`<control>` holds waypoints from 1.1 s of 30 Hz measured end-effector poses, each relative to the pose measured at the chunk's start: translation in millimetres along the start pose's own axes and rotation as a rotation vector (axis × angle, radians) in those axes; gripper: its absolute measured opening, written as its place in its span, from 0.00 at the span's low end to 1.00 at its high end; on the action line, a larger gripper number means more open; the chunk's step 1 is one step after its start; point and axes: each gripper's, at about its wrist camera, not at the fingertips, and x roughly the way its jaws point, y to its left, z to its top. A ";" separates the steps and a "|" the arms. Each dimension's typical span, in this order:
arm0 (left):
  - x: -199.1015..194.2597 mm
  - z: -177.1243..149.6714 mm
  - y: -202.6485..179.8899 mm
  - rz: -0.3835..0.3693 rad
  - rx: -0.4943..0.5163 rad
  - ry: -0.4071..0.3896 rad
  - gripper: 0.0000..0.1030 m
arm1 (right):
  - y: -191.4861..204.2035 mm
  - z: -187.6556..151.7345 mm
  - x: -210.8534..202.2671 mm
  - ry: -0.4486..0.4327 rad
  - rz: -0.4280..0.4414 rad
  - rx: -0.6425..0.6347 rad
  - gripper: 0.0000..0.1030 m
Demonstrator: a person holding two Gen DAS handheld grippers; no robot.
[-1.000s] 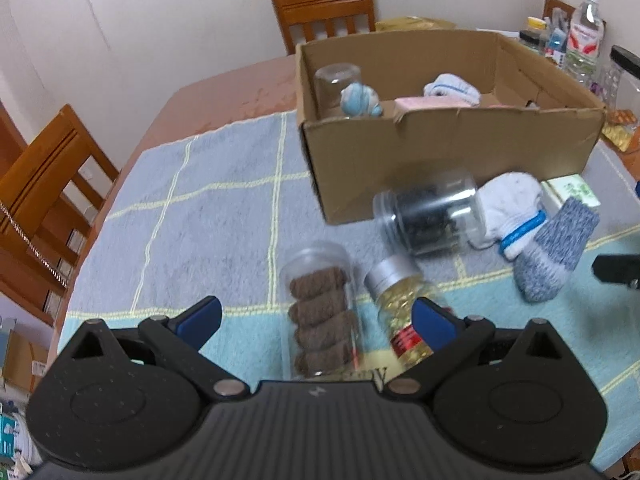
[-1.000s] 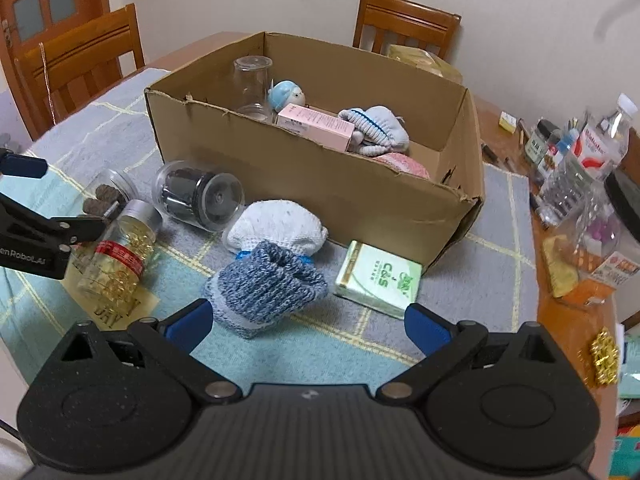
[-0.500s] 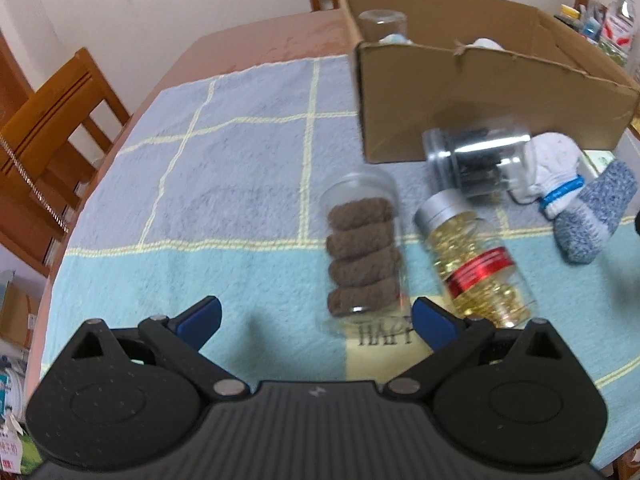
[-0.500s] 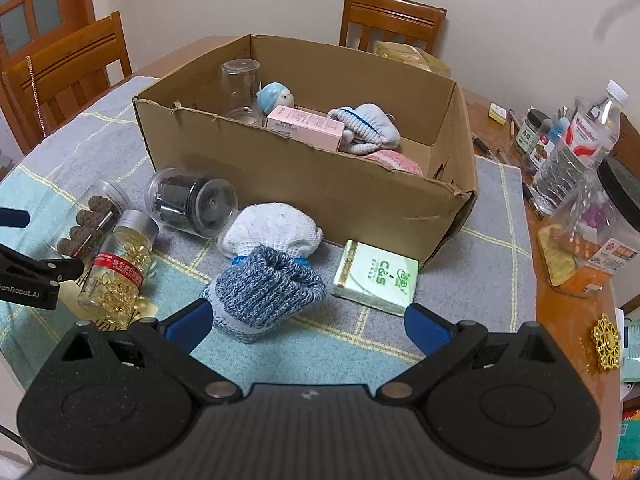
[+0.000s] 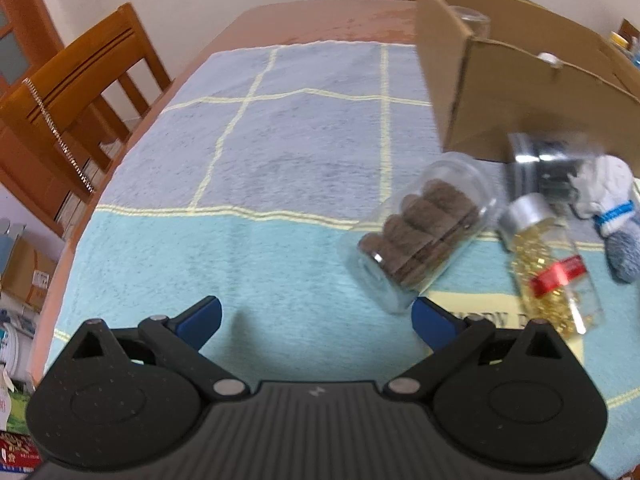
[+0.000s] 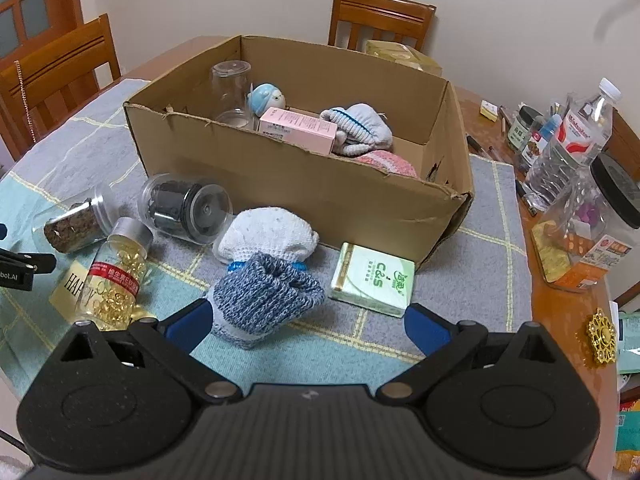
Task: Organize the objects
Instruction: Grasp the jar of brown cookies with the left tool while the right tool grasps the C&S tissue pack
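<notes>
Partly filled cardboard box (image 6: pixel 304 184) on a checked cloth (image 5: pixel 280 152), with a clear cup (image 6: pixel 231 80), a small blue figure (image 6: pixel 266 98), a pink carton (image 6: pixel 298 130), a striped sock (image 6: pixel 356 124) and a pink knitted piece (image 6: pixel 384 162) already inside. Still outside, in front of the near wall: a jar of brown rolls (image 5: pixel 420 232) lying on its side, a capsule bottle (image 6: pixel 116 272) with a red label beside it, a jar of dark contents (image 6: pixel 186 208) also on its side, a white sock (image 6: pixel 268 238) touching a blue-grey sock (image 6: pixel 268 296), and a green packet (image 6: pixel 374 278) near the box corner. Left gripper (image 5: pixel 316 316) spread wide and empty, low over the cloth, jar of brown rolls just off its right finger. Right gripper (image 6: pixel 306 328) likewise spread and empty, blue-grey sock just beyond its left finger. Judged roughly half done: six items left to box, none yet grasped.
</notes>
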 end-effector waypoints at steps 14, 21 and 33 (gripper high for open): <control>19.5 16.9 26.1 0.002 -0.064 0.014 0.98 | -13.4 3.7 4.2 0.022 -0.031 0.064 1.00; -5.9 24.9 18.1 -0.233 -0.192 0.008 0.98 | -21.9 9.2 10.4 0.026 -0.017 0.102 1.00; 8.8 53.2 -16.1 -0.255 -0.218 -0.001 0.98 | -38.5 12.9 15.6 0.023 0.016 0.105 1.00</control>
